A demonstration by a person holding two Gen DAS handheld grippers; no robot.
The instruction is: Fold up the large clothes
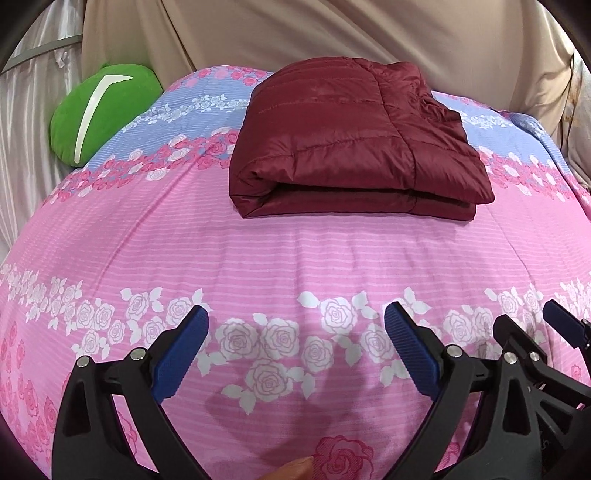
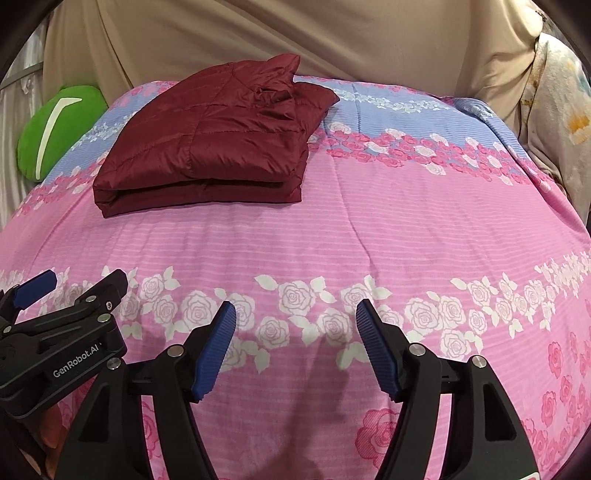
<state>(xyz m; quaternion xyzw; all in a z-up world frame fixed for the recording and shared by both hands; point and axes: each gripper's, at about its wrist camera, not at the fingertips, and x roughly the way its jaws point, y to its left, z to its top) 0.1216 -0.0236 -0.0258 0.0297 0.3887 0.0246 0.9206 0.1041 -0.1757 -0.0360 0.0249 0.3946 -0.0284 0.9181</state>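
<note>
Bedding is covering the whole work surface: a pink bedspread point(image 1: 295, 251) with thin pale stripes, bands of white and deep-pink roses, and a blue strip running across its far side. Behind it, beige cloth point(image 1: 295, 33) is hanging as a backdrop, and in the right wrist view a pale flowered fabric point(image 2: 565, 122) is draping down at the far right edge. One green cushion point(image 1: 105, 110) with a white curved mark is sitting at the far left corner, partly off the blue strip. One garment is lying on the bed: a dark red quilted jacket point(image 1: 354, 144), folded into a compact rectangle with two thick layers showing at its near edge and a rumpled bit of fabric sticking up at its far right corner. It is resting on the far half of the bedspread, straddling the line of roses between pink and blue, well apart from both tools. Two grippers are hovering over the near half, side by side. The left gripper point(image 1: 295, 332) is holding its blue ribbed fingers wide apart with nothing between them, over the white rose band. The right gripper point(image 2: 295, 325) is likewise spreading its fingers wide and gripping nothing. Each tool is showing in the other's camera at the frame edge. A fingertip is peeking in at the bottom of the left wrist view.
</note>
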